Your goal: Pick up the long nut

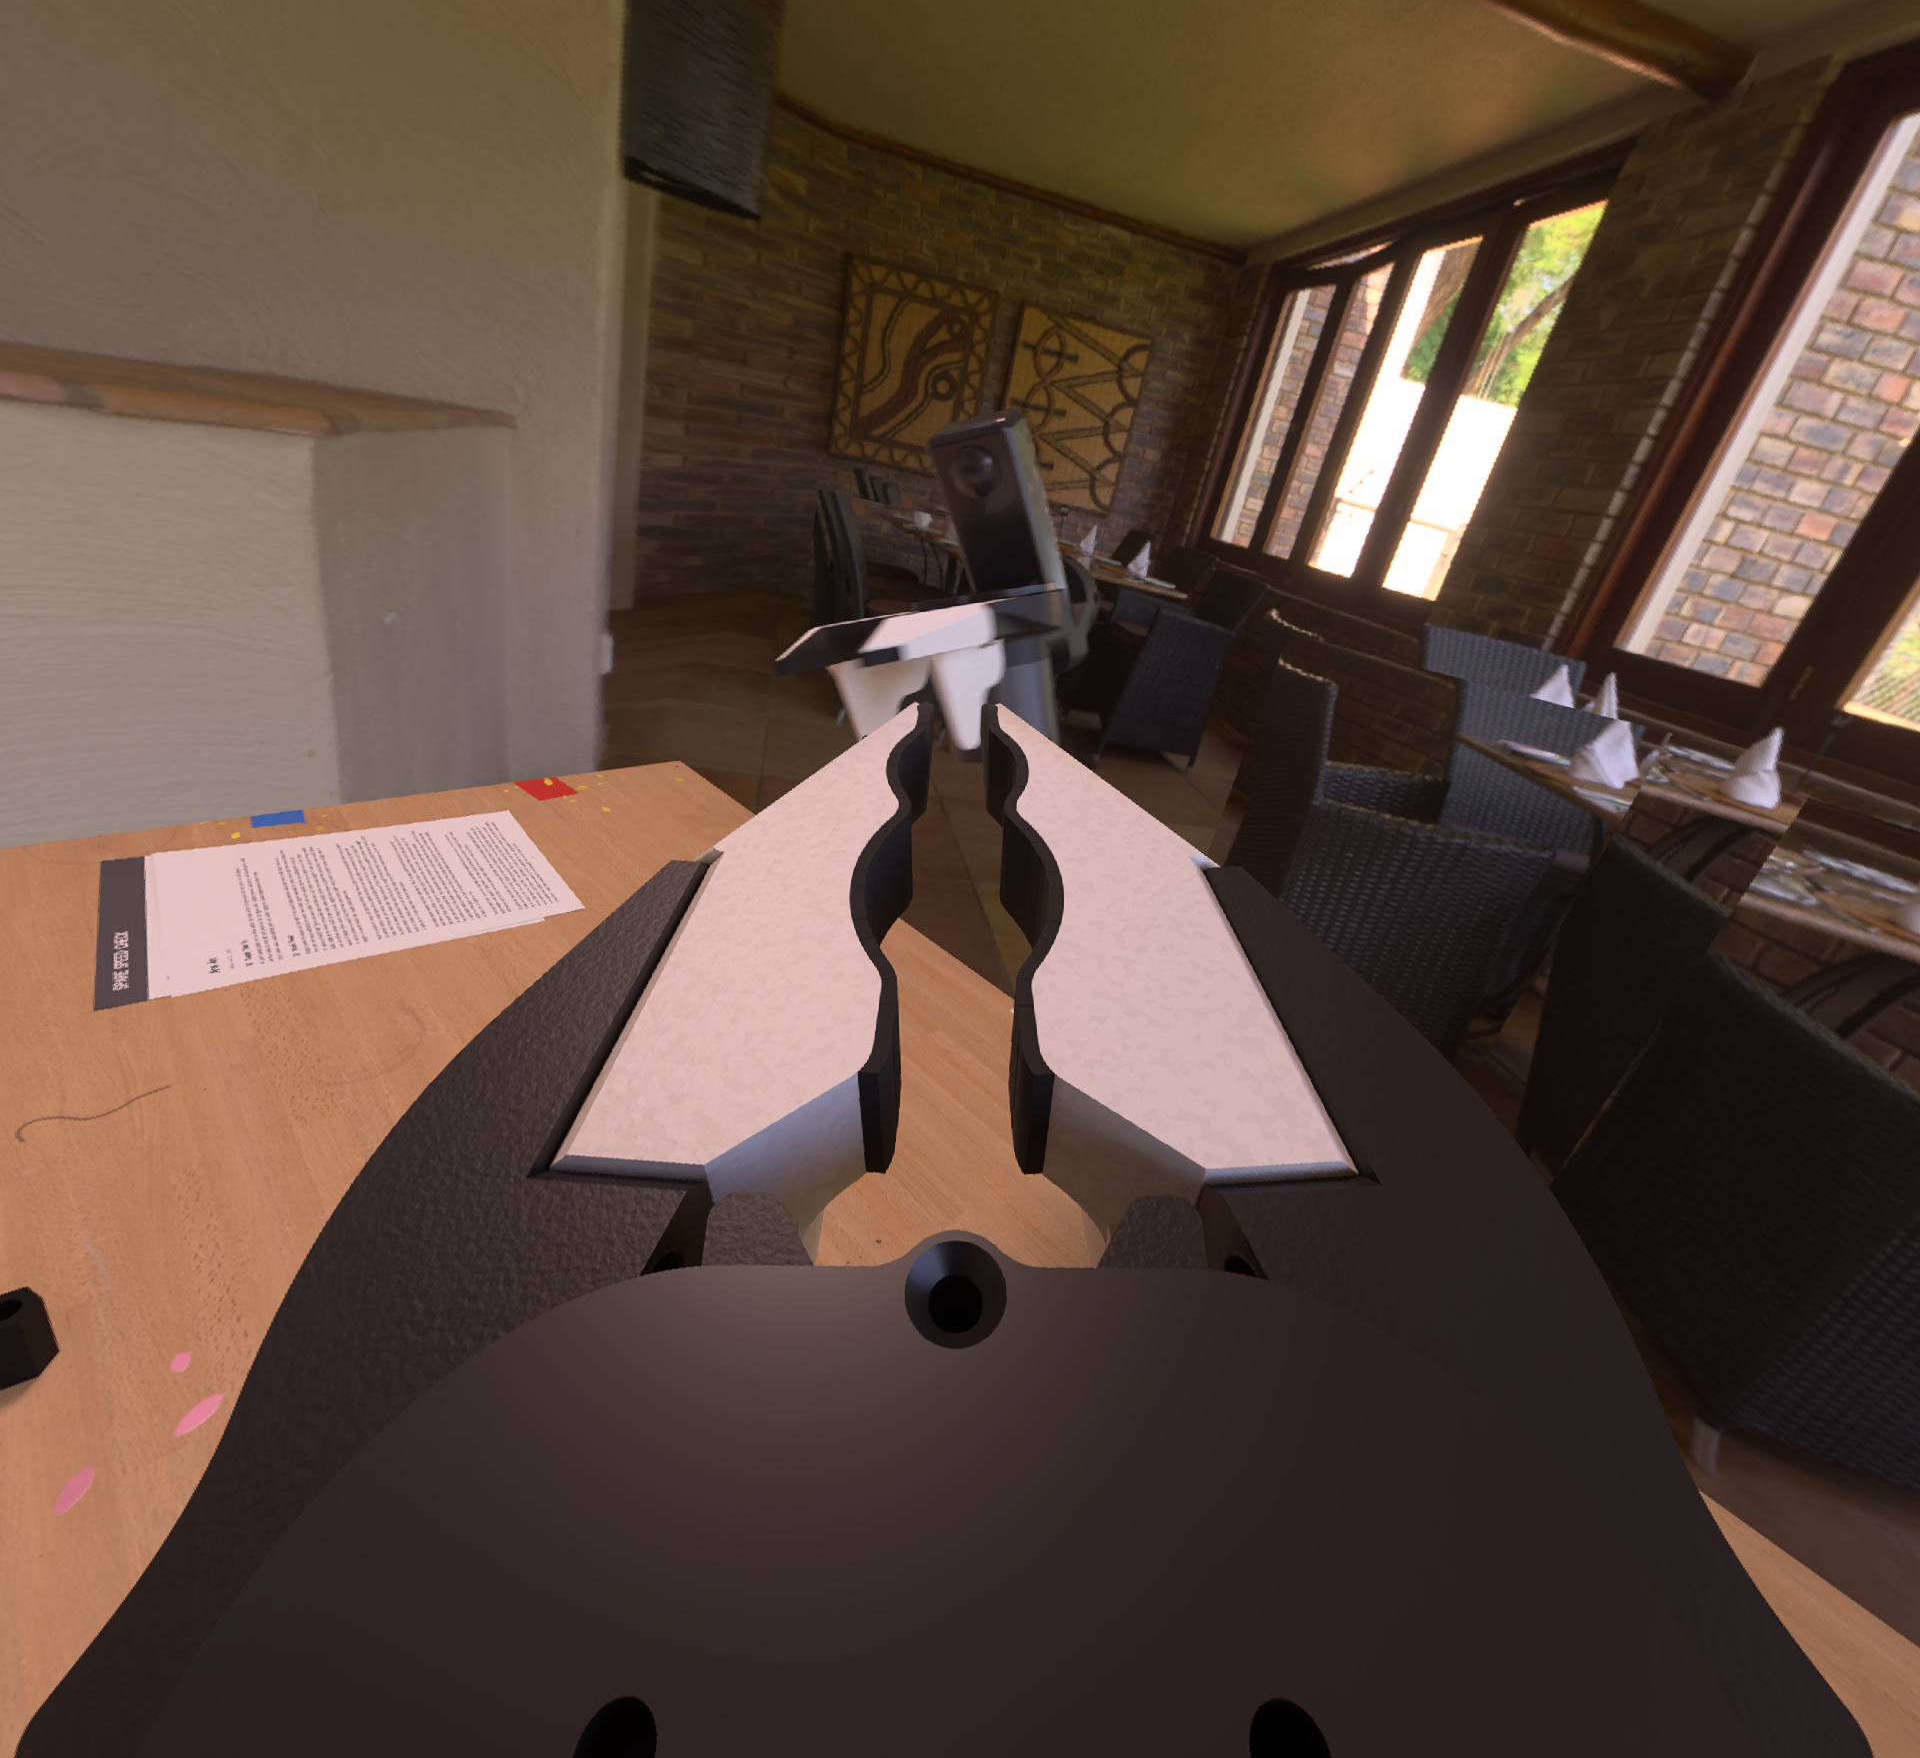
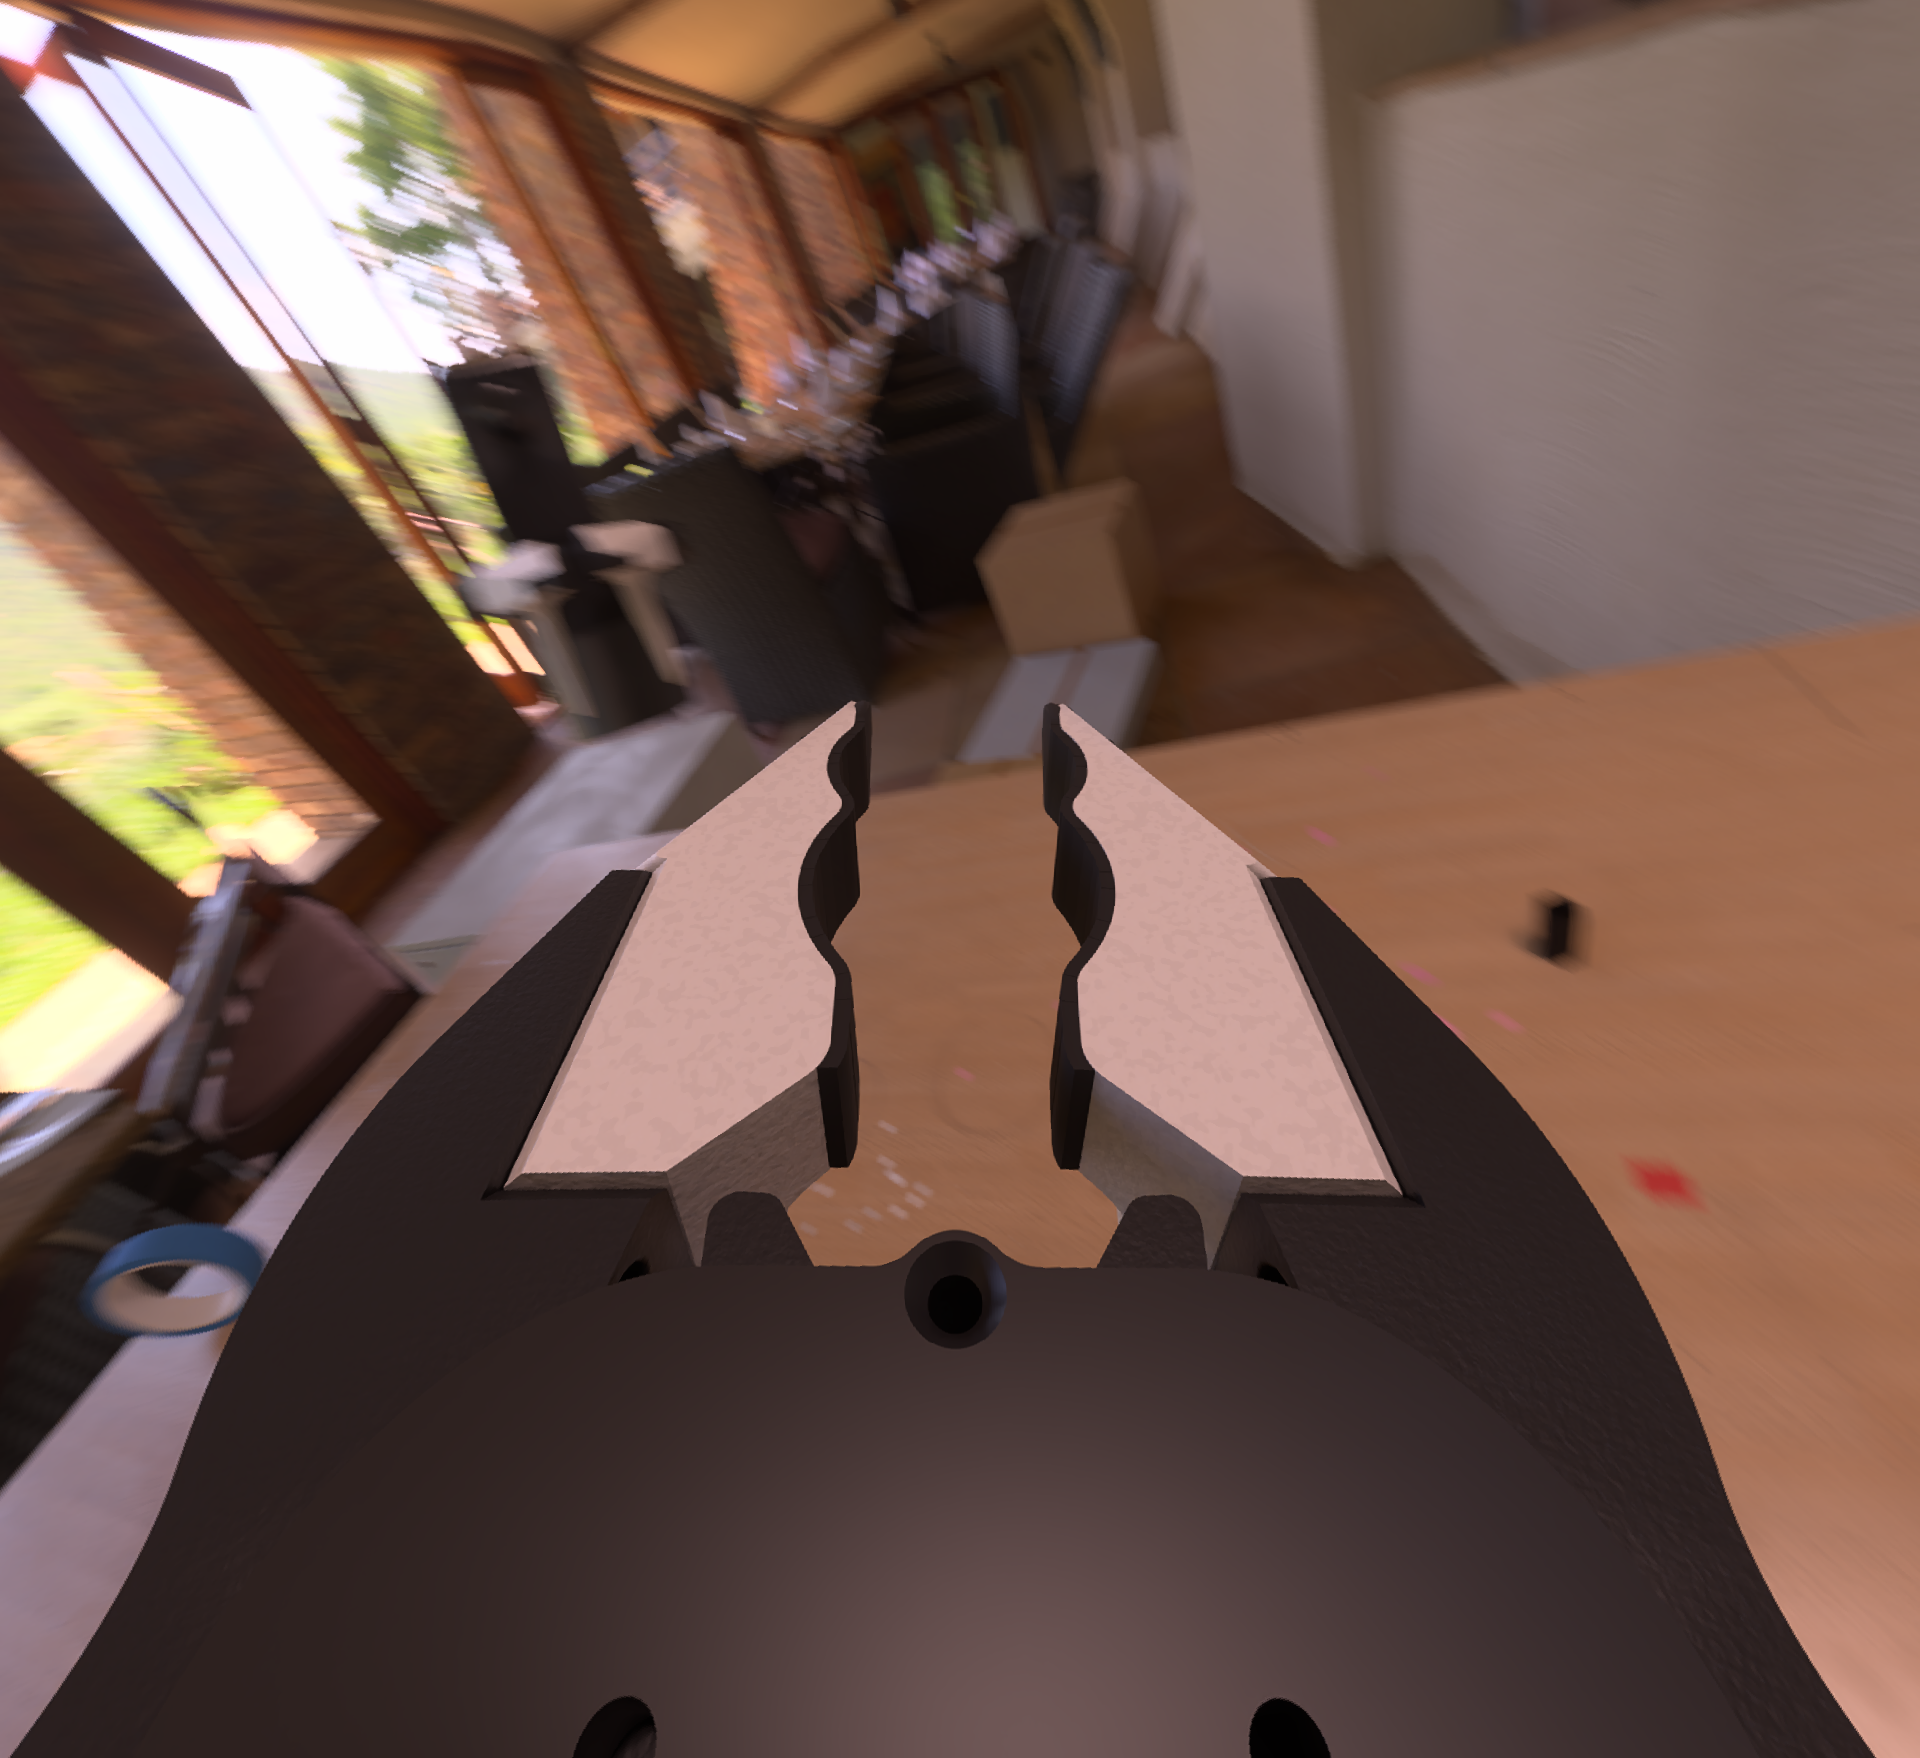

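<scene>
Right gripper sat parted and empty, long nut far right on table, well apart. Best: swing right, centre the nut, then descend. Left gripper barely parted, empty.

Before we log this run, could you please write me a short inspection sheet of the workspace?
Surface: wooden table, with small red, blue and pink marks.
Job's things: long nut, dark, on the table, blurred; off to the right of the right gripper, untouched. A dark nut also shows at the left wrist view's edge.
Clutter: printed paper sheets; blue tape roll at the table's edge.
Grippers: left gripper has a narrow gap between its fingers, holding nothing; right gripper open, holding nothing.
Cables: nothing seen.
Surroundings: dining room with brick walls, windows, dark chairs.
</scene>
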Available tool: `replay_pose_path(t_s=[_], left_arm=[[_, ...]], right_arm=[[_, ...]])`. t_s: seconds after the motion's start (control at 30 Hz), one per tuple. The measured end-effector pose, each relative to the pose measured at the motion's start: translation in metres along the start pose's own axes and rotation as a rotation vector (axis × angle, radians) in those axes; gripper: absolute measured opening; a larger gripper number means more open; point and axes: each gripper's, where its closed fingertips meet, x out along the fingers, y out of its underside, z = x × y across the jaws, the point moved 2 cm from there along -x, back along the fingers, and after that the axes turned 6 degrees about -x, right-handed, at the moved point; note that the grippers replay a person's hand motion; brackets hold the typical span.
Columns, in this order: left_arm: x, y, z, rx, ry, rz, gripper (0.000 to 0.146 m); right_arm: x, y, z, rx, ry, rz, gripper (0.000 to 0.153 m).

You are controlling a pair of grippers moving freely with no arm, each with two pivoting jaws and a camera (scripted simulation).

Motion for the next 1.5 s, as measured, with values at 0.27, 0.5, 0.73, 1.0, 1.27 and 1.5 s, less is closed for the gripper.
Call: replay_pose_path(t_s=[0.27, 0.5, 0.73, 1.0, 1.27, 1.5], left_arm=[[0.0, 0.0, 0.0, 0.006, 0.012, 0.003, 0.008], [0.0, 0.0, 0.0, -0.001, 0.013, -0.001, 0.009], [0.0, 0.0, 0.001, 0.003, 0.022, 0.002, 0.008], [0.0, 0.0, 0.001, -0.003, 0.036, -0.002, 0.008], [0.0, 0.0, 0.001, -0.002, 0.034, 0.003, 0.008], [0.0, 0.0, 0.001, -0.002, 0.038, -0.002, 0.008]], right_arm=[[0.062, 0.068, -0.147, -0.335, 0.214, 0.493, 0.03], [0.164, 0.163, -0.251, -0.598, -0.089, 0.83, 0.03], [0.195, 0.22, -0.301, -0.676, -0.233, 0.985, 0.029], [0.213, 0.239, -0.308, -0.815, -0.36, 1.132, 0.029], [0.218, 0.253, -0.312, -0.827, -0.379, 1.224, 0.029], [0.216, 0.259, -0.314, -0.861, -0.38, 1.259, 0.023]])
